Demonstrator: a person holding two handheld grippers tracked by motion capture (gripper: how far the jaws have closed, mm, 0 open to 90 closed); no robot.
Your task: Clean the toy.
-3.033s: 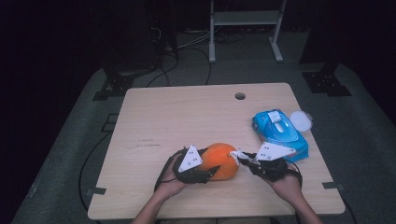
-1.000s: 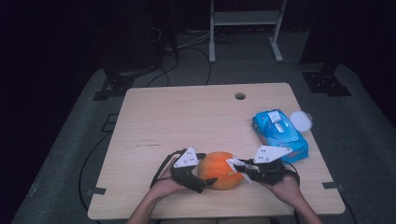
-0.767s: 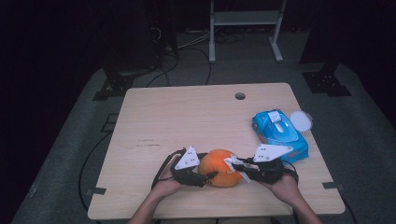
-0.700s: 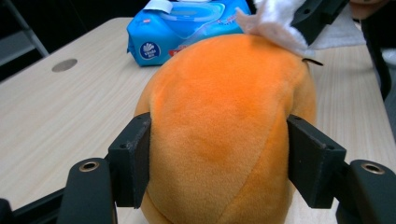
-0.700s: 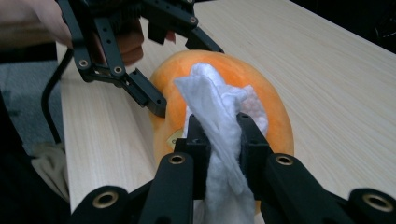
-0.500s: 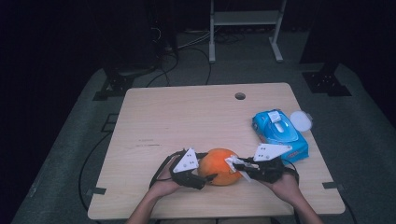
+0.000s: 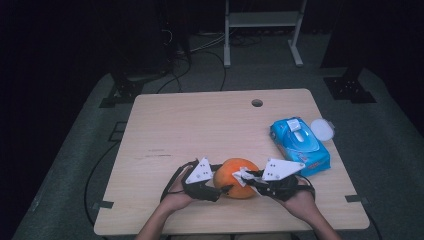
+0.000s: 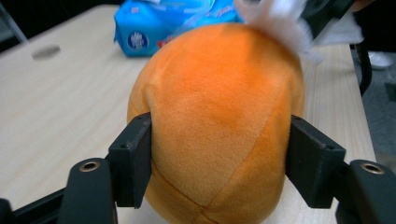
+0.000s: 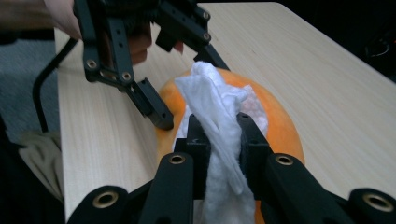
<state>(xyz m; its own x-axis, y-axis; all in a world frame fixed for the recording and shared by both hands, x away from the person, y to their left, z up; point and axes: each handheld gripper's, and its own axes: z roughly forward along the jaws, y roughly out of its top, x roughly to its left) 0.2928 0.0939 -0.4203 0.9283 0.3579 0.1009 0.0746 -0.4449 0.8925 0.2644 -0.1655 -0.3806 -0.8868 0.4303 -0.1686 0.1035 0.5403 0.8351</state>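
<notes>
An orange plush ball [image 7: 237, 175] rests on the wooden table [image 7: 200, 125] near its front edge. My left gripper [image 7: 220, 187] comes at it from the left. Its jaws have just been closing with the ball [image 8: 215, 116] between them, and both pads now press into its sides. From the right, my right gripper [image 7: 247, 178] is shut on a crumpled white wipe [image 9: 215, 102], which lies against the top of the ball [image 9: 275, 121]. The left gripper [image 9: 187, 88] appears beyond the ball in the right gripper view.
A blue pack of wipes [image 7: 300, 145] with its white lid [image 7: 322, 129] flipped open lies at the right of the table. A cable hole [image 7: 257, 103] sits near the far edge. A metal stand [image 7: 262, 20] and cables are on the floor behind.
The left gripper's jaws have closed in onto the sides of the orange ball. The right gripper with the wipe has shifted slightly against the ball.
</notes>
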